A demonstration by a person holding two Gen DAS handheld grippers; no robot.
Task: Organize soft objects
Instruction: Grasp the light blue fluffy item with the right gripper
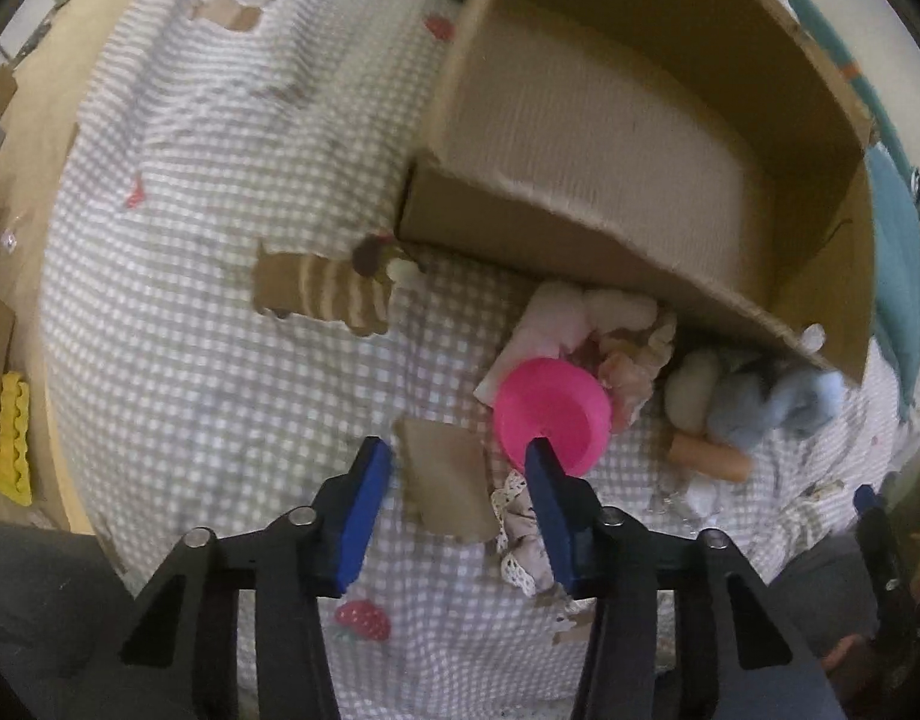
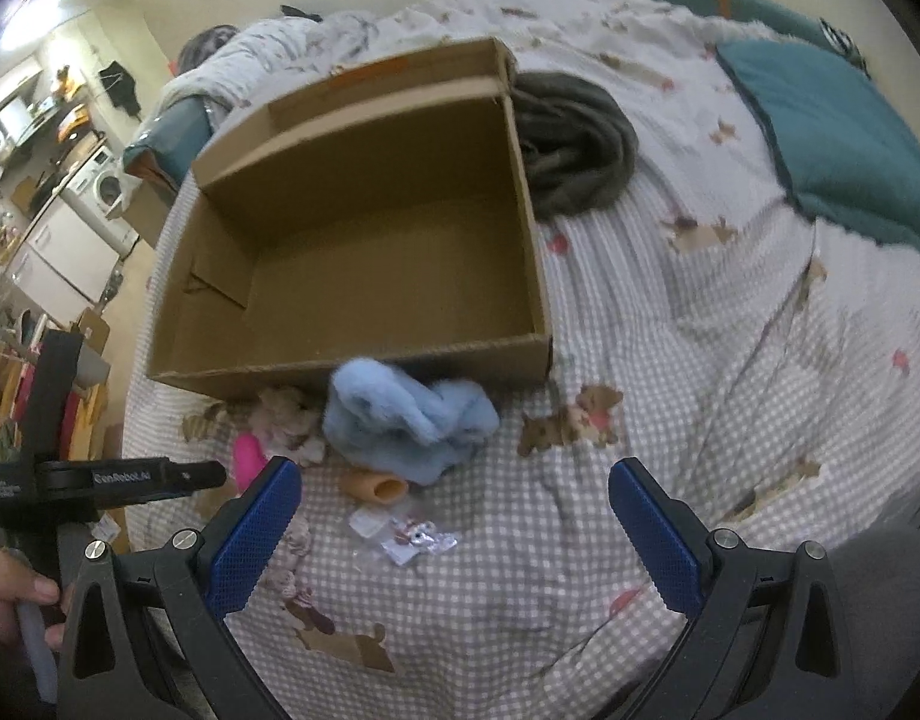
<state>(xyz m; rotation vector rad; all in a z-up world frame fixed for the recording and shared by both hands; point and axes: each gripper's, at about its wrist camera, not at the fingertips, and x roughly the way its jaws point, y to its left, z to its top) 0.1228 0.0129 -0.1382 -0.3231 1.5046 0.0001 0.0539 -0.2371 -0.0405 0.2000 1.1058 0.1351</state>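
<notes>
A pile of soft things lies on the checked bedsheet against the front wall of an open cardboard box [image 1: 610, 138] [image 2: 388, 276]. It holds a fluffy light-blue cloth [image 1: 760, 408] [image 2: 412, 426], a pink-white cloth [image 1: 550, 318], frilly floral fabric [image 1: 634, 354] and a cream roll [image 1: 691, 384]. A pink plastic cup [image 1: 550, 414] [image 2: 247, 456] lies on its side by the pile. My left gripper [image 1: 457, 450] points down beside the cup, jaws part-way apart over bare sheet; its right pad overlaps the cup's rim and stands next to a lace-edged cloth [image 1: 520, 534]. My right gripper [image 2: 454, 471] hangs wide open just short of the blue cloth, holding nothing.
An orange tube [image 1: 709, 459] [image 2: 379, 487] and foil wrappers [image 2: 415, 537] lie in front of the pile. A dark grey blanket [image 2: 574, 144] and a teal pillow [image 2: 832, 138] sit behind and right of the box. A hand [image 2: 16, 594] holds the left gripper's handle.
</notes>
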